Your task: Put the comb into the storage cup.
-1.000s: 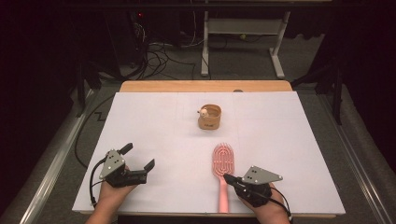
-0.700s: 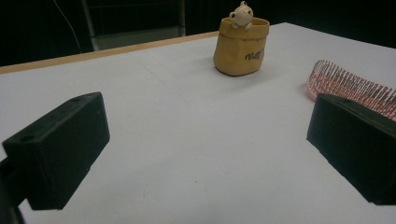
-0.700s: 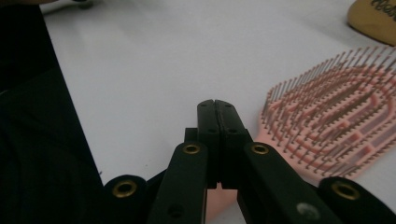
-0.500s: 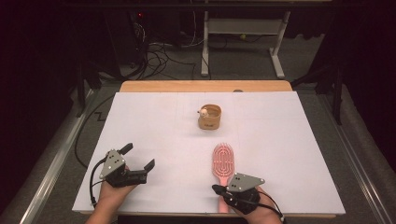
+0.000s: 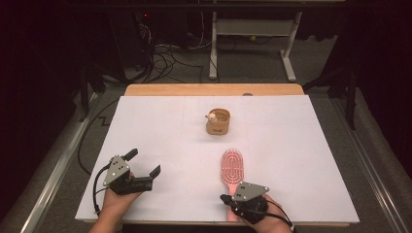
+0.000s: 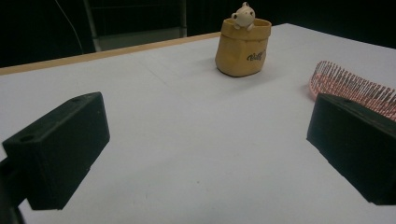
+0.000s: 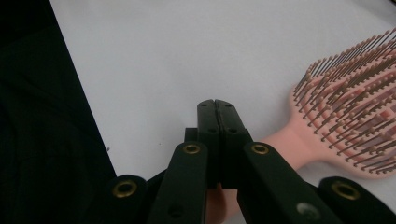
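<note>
A small cream figurine [image 5: 212, 116] is held in the tan pouch [image 5: 218, 122] at centre frame; the left gripper [image 5: 142, 169] is spread wide and empty, the right gripper [image 5: 224, 199] is pressed shut, empty, over the pink plastic hairbrush [image 5: 231, 166] handle.

Pink hairbrush [image 5: 232, 167], bristles up, near edge

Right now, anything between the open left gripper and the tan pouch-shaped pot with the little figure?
Nothing: bare white table runs from the left gripper to the tan pot, per the left gripper view.

A wooden table [image 5: 214, 90] is covered by a white sheet [image 5: 160, 131]; a pink hairbrush [image 5: 232, 167] and a tan pouch [image 5: 218, 122] are borne, well apart.
</note>
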